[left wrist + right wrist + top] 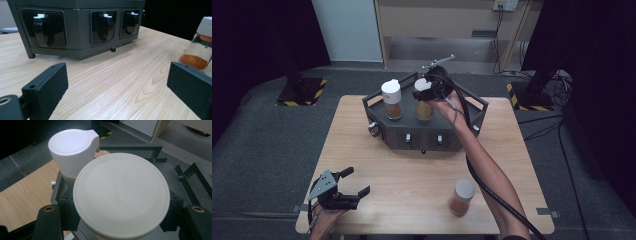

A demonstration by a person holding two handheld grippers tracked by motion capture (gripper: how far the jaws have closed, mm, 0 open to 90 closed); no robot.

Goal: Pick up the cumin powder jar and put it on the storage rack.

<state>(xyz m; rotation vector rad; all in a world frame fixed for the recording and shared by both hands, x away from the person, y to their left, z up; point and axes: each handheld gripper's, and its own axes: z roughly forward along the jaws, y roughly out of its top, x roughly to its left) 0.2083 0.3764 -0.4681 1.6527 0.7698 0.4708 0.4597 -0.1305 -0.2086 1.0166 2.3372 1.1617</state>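
A dark grey rack (427, 138) stands at the table's far middle. A spice jar with a white flip cap (392, 100) stands in its top left. Right beside it is a second jar of orange-brown powder (425, 110), and my right gripper (432, 88) is shut on its white lid from above. In the right gripper view the black jaws of my right gripper (120, 217) clamp both sides of that round lid (121, 192), with the flip cap (72, 150) just behind. Whether the held jar rests on the rack I cannot tell. My left gripper (358, 180) is open near the front left corner, empty.
A third jar with a white lid (461, 196) stands on the table at the front right, also seen past the left gripper's far jaw as a jar (200, 47). The rack's front (77, 25) carries three black levers with white tips. Dark floor surrounds the table.
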